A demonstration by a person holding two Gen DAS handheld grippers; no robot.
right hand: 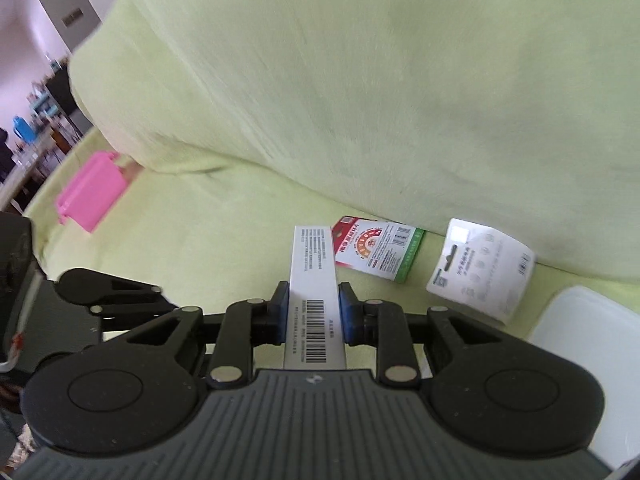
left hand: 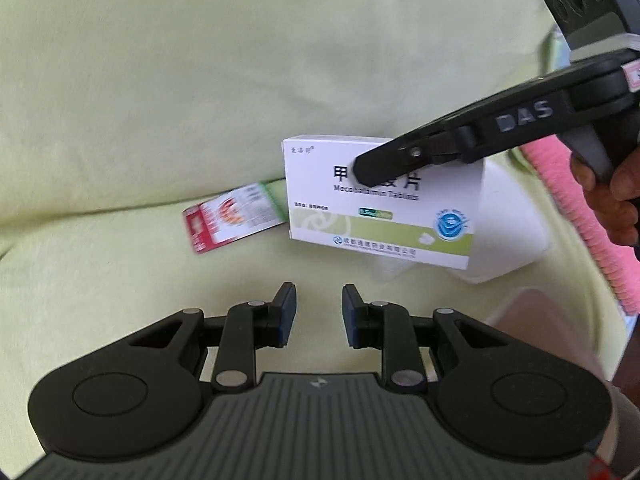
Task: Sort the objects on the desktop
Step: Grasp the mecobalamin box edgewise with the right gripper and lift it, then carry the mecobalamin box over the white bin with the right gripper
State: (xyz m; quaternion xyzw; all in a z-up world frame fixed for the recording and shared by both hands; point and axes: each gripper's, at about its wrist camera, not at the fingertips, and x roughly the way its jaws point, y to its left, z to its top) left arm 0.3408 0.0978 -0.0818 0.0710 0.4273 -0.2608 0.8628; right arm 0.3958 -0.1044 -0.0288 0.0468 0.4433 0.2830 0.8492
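A white medicine box with green trim hangs above the light green cushion, and my right gripper reaches in from the right, shut on its upper edge. In the right wrist view the same box shows edge-on with a barcode, clamped between the blue pads of the right gripper. My left gripper sits low in front of the box, open, with nothing between its fingers. A red and green packet lies on the cushion by the backrest. A white carded pack lies to its right.
A pink basket rests on the seat. A white container sits near the box. The green backrest rises behind everything. A hand holds the right gripper's handle. The left gripper shows at the left.
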